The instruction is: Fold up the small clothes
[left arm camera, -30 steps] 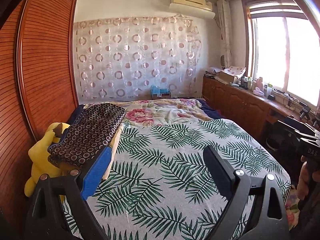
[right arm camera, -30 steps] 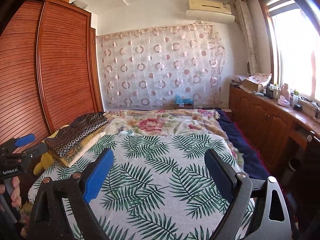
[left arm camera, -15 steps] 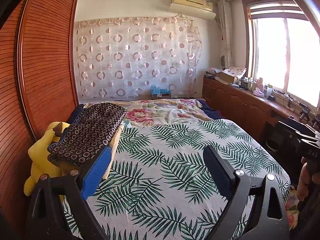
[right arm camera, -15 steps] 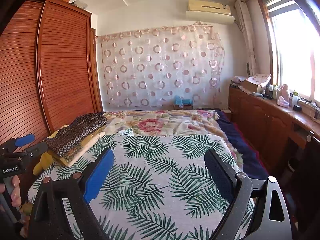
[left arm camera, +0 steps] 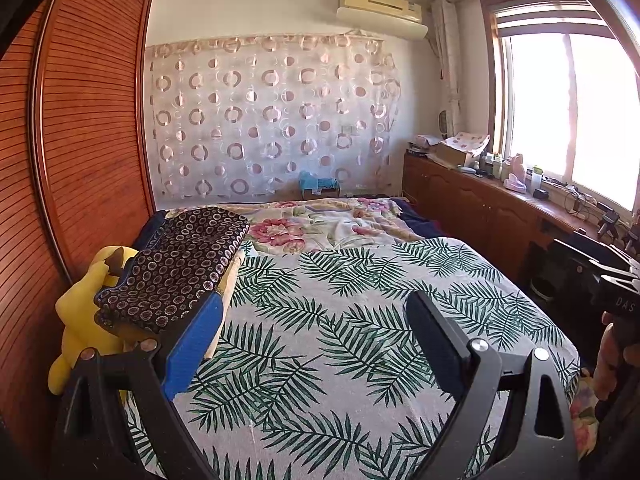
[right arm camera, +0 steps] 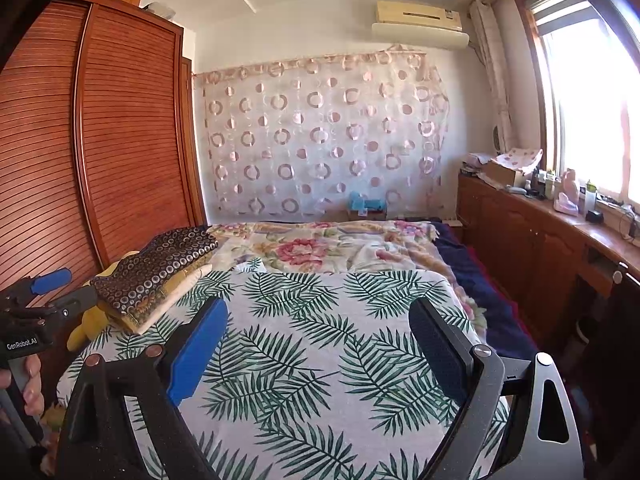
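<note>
A: Where is the bed (left arm camera: 360, 320) in the left view?

B: It fills the middle and the bottom of the frame. The leaf sheet (right arm camera: 320, 340) lies flat on it. Most of the sheet is bare, so there is lots of room.

A: Where are the edges?

B: The bed's right edge runs down the right side of the frame. Past it is a gap, then the long wood cabinet (left arm camera: 480, 208) under the window (left arm camera: 568, 104). The bed's left edge sits near the big wood wardrobe (left arm camera: 80, 140), at the left of the frame.

A: Where are the clothes?

B: A folded pile (left arm camera: 176, 268) lies at the left edge of the bed, in the middle left of the frame. The top piece is dark with small rings. In the right view the pile (right arm camera: 156, 276) is also at the middle left. A yellow toy (left arm camera: 80, 320) is squeezed between the pile and the wardrobe.

A: What about the left gripper (left arm camera: 316, 328)?

B: Its fingers are wide apart. They hold nothing. The blue pad (left arm camera: 192, 344) sits in front of the pile's near corner. I cannot tell if it touches.

A: And the right gripper (right arm camera: 318, 328)?

B: Its fingers are wide apart too, and hold nothing. They hang over the bare sheet.

A: Can you see any hands?

B: Yes. A hand (right arm camera: 30, 384) grips a handle at the lower left of the right view. Another hand (left arm camera: 612, 356) shows at the right edge of the left view.
</note>
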Action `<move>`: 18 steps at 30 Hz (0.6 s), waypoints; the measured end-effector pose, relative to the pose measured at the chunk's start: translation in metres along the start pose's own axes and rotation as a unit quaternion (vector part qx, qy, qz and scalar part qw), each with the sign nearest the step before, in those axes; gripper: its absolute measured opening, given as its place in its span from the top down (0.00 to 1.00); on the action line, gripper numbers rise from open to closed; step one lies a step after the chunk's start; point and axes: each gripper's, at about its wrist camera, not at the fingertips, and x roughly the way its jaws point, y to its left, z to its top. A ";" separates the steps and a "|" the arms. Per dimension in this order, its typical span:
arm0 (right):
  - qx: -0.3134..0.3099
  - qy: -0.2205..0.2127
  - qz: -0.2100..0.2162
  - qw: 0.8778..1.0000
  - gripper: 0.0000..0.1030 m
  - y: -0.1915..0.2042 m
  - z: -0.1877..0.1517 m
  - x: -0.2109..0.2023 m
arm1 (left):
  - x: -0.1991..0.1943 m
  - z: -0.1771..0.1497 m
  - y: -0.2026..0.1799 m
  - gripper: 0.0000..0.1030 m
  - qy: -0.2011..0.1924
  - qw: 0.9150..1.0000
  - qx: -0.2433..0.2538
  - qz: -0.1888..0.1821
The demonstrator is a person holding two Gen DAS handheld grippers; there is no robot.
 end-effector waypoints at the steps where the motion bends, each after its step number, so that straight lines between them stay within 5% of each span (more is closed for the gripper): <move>1: 0.000 -0.001 0.001 1.000 0.10 -0.001 -0.001 0.000 | 0.000 0.000 0.000 0.09 0.000 1.000 -0.001 0.000; 18: -0.003 -0.002 0.003 1.000 0.10 -0.007 -0.002 0.000 | 0.000 0.000 -0.001 0.09 -0.002 1.000 0.000 0.000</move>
